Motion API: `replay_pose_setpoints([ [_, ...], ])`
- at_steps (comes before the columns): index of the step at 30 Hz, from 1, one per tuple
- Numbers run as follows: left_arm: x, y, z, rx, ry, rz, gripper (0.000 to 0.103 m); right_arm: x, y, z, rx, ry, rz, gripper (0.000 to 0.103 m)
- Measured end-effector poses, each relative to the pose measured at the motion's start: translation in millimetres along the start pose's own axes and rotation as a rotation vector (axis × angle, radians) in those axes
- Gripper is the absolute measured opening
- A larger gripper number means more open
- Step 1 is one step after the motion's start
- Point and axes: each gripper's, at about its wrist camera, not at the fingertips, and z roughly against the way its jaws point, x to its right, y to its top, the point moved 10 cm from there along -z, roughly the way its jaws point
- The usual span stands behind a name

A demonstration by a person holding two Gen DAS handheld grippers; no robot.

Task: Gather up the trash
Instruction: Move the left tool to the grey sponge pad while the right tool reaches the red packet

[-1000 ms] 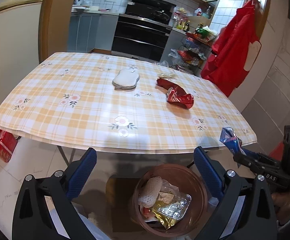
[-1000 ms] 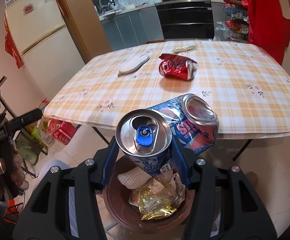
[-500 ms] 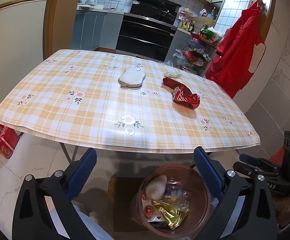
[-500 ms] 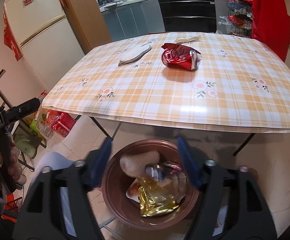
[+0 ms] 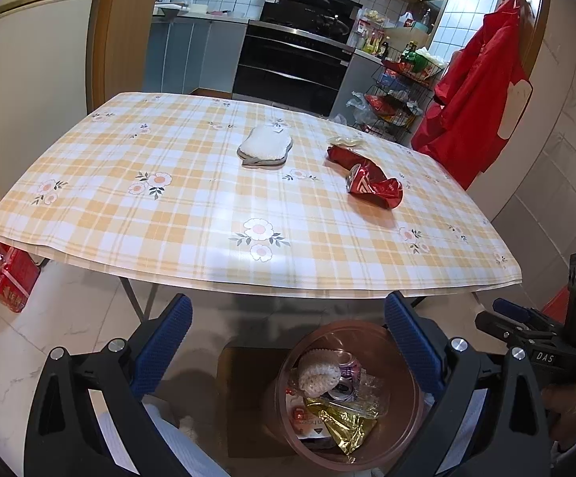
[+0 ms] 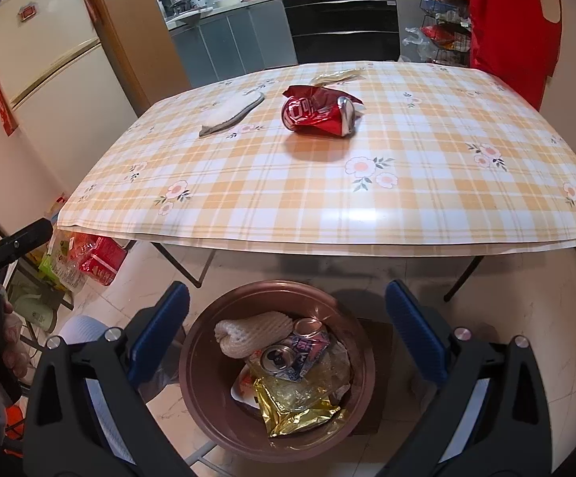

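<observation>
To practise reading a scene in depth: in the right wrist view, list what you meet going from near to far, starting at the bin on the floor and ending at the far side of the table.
Brown trash bin → tablecloth's near edge → crushed red can → white pad → pale wrapper.

A worktop under a plaid, flowered cloth fills the middle, with a white mitt lying flat on it toward the far side. Behind it stand a black oven and grey cabinets, a wire rack crowded with bottles and bags at their right, and a red coat hanging on the wall. A cream fridge stands at the left, with red packets on the pale tiled floor near the worktop's corner.
</observation>
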Motion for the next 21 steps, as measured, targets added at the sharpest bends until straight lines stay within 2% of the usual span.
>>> replay_pose_setpoints([
  [11,-8,3,-15,-0.021,0.019,0.006,0.095,22,11,-12,-0.001,-0.021,-0.027,0.097],
  [16,-13,14,-28,-0.029,0.031,0.003,0.095,37,33,-22,0.012,-0.037,-0.046,0.097],
  [21,-17,32,-48,-0.032,0.038,-0.010,0.095,49,72,-38,0.022,-0.042,-0.006,0.097],
])
